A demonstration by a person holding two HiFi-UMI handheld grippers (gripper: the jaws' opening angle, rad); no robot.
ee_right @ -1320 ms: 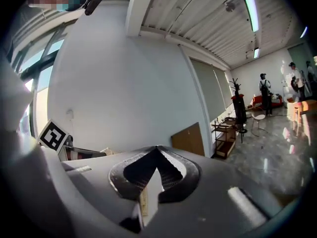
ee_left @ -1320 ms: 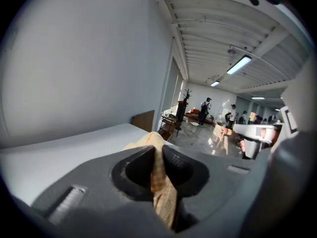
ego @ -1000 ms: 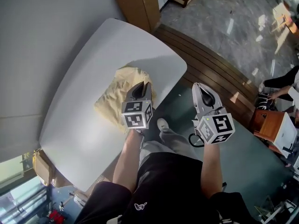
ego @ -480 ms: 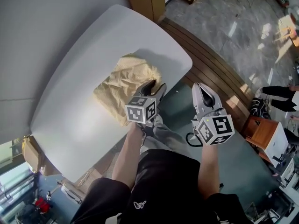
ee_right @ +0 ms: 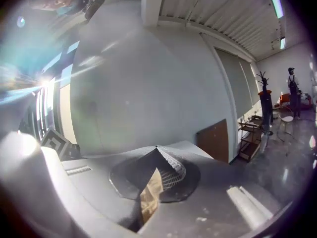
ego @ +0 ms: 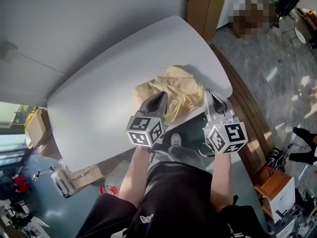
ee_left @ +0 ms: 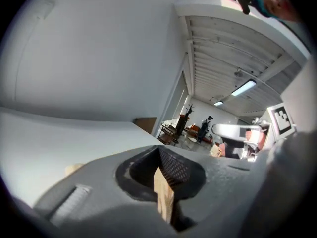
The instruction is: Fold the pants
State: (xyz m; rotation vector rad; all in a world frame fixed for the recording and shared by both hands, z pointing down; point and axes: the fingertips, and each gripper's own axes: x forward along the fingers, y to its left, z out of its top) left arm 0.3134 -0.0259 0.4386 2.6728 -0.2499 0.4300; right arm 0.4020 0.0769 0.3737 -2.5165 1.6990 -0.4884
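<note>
The tan pants (ego: 173,90) lie crumpled on the white table (ego: 99,113), close to its near right edge. My left gripper (ego: 159,95) hovers over the heap's near side. Its jaws have just been closing and now meet, with nothing between them. My right gripper (ego: 214,94) is shut too, over the table's edge beside the pants' right side. In the left gripper view the left gripper's (ee_left: 159,150) tips touch, and a sliver of pants (ee_left: 164,197) shows in the gap below them. The right gripper view shows the right gripper (ee_right: 157,149) the same way, above a strip of tan cloth (ee_right: 150,192).
A wooden cabinet (ego: 208,9) stands past the table's far right corner. Dark wooden boards (ego: 247,118) run along the floor at the right. Cardboard boxes (ego: 37,128) sit on the floor at the left. My shoe (ego: 174,140) is under the table's near edge.
Half a second ago the left jaws stood open at the table's edge; now they are shut over the pants. Both grippers have moved forward toward the table, and the head view has swung.
</note>
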